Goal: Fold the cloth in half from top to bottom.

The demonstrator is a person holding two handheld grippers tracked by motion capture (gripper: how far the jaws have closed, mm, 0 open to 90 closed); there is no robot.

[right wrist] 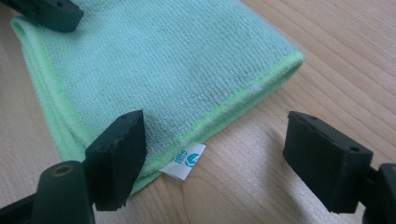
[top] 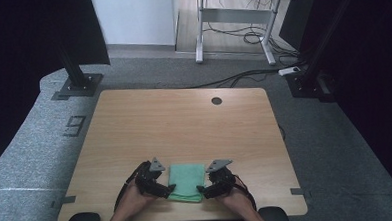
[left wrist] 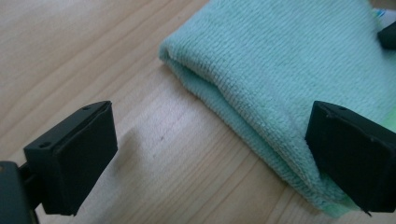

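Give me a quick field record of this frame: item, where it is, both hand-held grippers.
item: folded green cloth, white tag at one corner
place: flat on the wooden table, near the person's edge
left hand-held gripper: open, one jaw over the cloth's edge, the other over bare wood
right hand-held gripper: open, astride the tagged corner, no pinch yet
hold: cloth not gripped by either

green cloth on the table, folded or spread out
Folded. The green cloth lies as a compact rectangle on the table, with stacked layers showing along its rounded edge in the left gripper view.
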